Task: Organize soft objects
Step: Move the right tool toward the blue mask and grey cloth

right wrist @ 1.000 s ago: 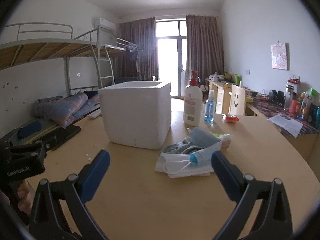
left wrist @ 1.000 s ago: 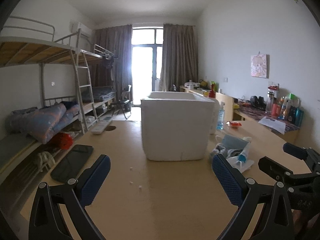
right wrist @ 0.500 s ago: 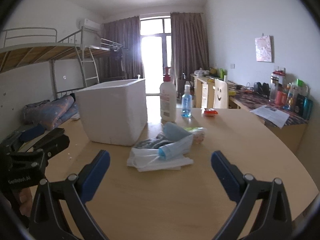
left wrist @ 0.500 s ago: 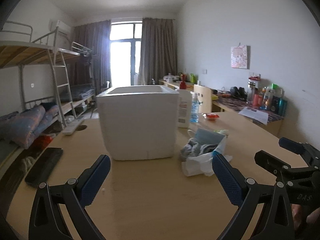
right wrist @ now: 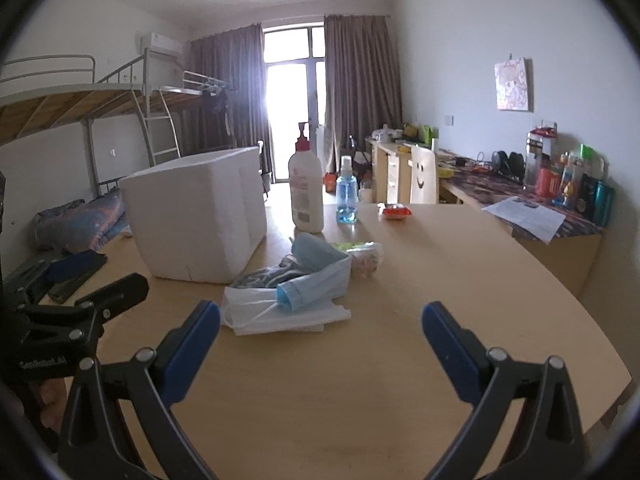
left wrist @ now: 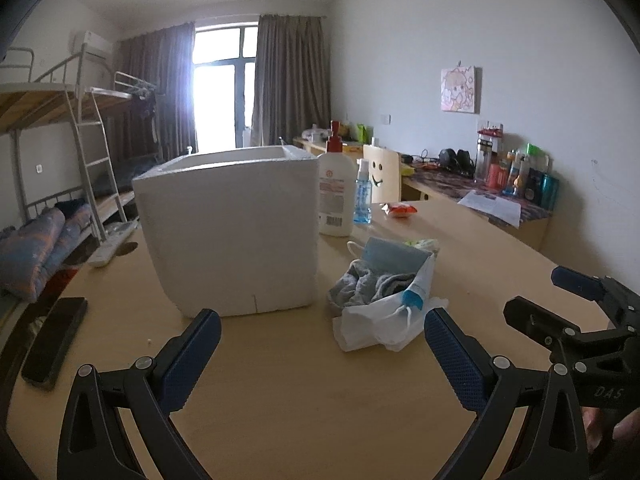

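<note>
Both of your hand-held grippers, left (left wrist: 318, 344) and right (right wrist: 320, 338), hang wide and empty over the counter (right wrist: 440, 280), and the masks (right wrist: 288, 304) heaped beside the foam box (right wrist: 196, 216) look light and floppy, so pinch a bunched fold, not a loop.

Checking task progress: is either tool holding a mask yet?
No: the left tool and right tool are open and empty, and the masks lie on the table.
</note>
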A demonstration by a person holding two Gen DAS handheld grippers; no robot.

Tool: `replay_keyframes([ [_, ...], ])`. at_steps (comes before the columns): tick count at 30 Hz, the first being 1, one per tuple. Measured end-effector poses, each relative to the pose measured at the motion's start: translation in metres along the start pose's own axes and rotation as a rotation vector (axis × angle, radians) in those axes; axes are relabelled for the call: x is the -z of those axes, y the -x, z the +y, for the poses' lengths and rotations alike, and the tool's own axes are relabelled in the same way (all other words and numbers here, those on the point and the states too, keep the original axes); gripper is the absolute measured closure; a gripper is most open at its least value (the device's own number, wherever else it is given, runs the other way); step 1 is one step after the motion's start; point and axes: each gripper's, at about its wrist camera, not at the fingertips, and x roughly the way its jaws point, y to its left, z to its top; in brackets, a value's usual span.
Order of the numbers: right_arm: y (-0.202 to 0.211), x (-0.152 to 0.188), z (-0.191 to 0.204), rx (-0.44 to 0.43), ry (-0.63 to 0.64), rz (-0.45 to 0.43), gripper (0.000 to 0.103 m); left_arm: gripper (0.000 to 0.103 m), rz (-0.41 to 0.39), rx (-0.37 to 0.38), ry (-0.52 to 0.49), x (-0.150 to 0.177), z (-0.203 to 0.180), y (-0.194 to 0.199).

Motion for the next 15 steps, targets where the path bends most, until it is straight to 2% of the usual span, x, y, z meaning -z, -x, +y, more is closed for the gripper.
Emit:
replay_keyframes([
  [9,-0.023,-0.010,0.000,-0.030,-0.003,0.059,0.001,0.001,0.065,-0.002,-0.008,-0.001,0.011,-0.025],
  [15,-0.049,-0.021,-0.001,-0.048,-0.024,0.130,0.001,0.001,0.090,-0.018,0.006,-0.006,0.020,-0.037],
])
